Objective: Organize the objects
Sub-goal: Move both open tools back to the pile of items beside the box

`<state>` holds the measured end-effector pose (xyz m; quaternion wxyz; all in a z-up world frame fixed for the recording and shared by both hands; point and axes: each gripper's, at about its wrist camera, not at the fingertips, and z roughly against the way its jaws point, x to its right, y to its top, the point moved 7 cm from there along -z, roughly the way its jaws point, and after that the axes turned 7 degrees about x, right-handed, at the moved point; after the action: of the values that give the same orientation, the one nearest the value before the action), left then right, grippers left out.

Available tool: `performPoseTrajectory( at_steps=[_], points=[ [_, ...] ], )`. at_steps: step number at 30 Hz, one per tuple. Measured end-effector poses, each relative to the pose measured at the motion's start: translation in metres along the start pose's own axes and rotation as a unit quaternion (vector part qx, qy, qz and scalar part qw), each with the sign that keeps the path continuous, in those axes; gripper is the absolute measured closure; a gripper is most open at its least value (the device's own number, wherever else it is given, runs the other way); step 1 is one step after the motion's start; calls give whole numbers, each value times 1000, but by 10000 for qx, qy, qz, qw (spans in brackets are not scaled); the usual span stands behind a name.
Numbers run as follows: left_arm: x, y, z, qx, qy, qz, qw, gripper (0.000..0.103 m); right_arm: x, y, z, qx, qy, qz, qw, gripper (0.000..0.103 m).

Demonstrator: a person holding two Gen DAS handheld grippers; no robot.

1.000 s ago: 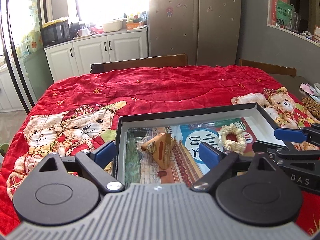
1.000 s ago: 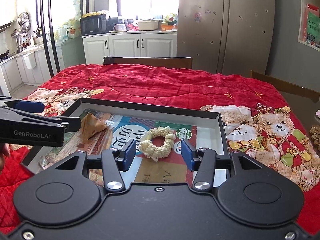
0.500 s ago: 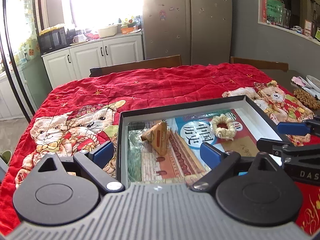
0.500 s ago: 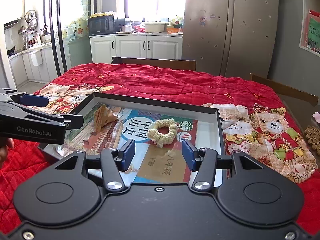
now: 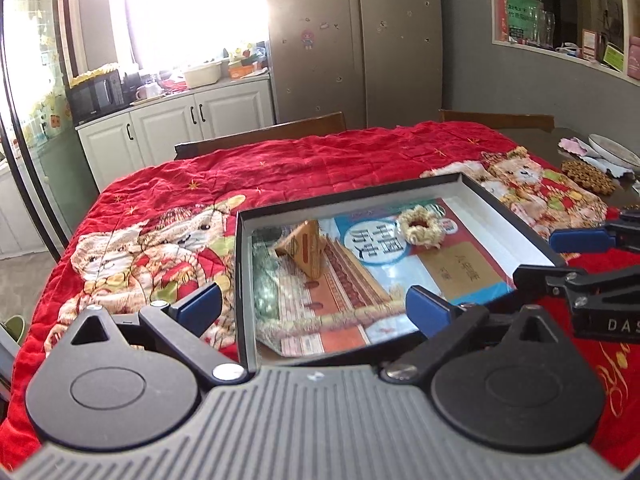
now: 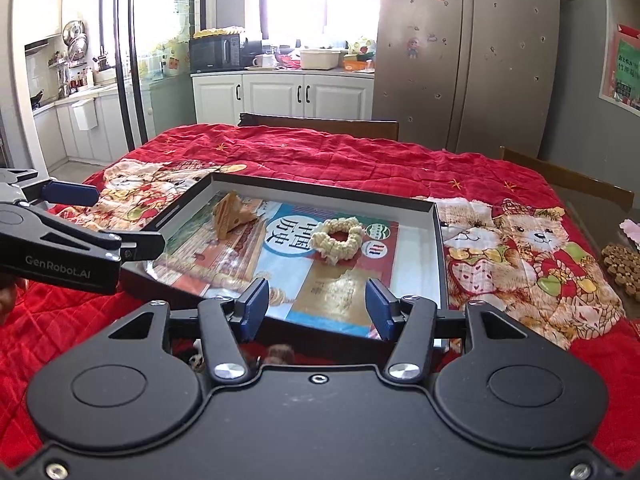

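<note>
While both pairs of tongs hang spread and empty at the near edge of the tray (image 6: 320, 192), nothing is pinched yet. We see our right tongs (image 6: 316, 312) at lower centre of the right view, blue pads wide apart, and our left tongs (image 5: 316, 308) at lower centre of the left view, spread wider still.

Inside the tray a book (image 6: 288, 264) lies flat under clear wrap, and two small things rest on its cover. A cream hair tie (image 6: 338, 236) sits at mid-frame in the right view, straight ahead of our right tongs and a little beyond their tips. In the left view the same hair tie (image 5: 420, 226) lies off to the upper right, well away from the left pads. A tan paper wedge (image 5: 306, 250) stands ahead of the left tongs, slightly left of centre; in the right view that wedge (image 6: 230, 216) is to the left of the ring.

We judge the right side nearer to the ring and the left side nearer to the wedge. The ring has no long axis, so any approach angle suits it. The wedge looks taller than wide, so it would want pinching across its flat faces.

The tray rests on a red quilt (image 6: 360, 156) spread over the bench.
</note>
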<state>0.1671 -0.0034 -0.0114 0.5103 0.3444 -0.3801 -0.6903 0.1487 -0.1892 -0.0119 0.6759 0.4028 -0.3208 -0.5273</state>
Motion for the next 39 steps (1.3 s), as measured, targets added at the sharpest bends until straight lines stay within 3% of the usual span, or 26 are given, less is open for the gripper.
performPoseTrajectory(
  at_steps=[27, 33, 39],
  points=[
    [26, -49, 44, -130, -690, -368, 9969, 0, -18, -37, 59, 49, 288, 227, 9993, 45],
    [27, -58, 49, -164, -908, -241, 9954, 0, -20, -48, 61, -12, 369, 114, 9993, 45],
    [36, -65, 56, -100, -1129, -422, 9927, 0, -19, -60, 60, -59, 394, 5, 9992, 45]
  ],
)
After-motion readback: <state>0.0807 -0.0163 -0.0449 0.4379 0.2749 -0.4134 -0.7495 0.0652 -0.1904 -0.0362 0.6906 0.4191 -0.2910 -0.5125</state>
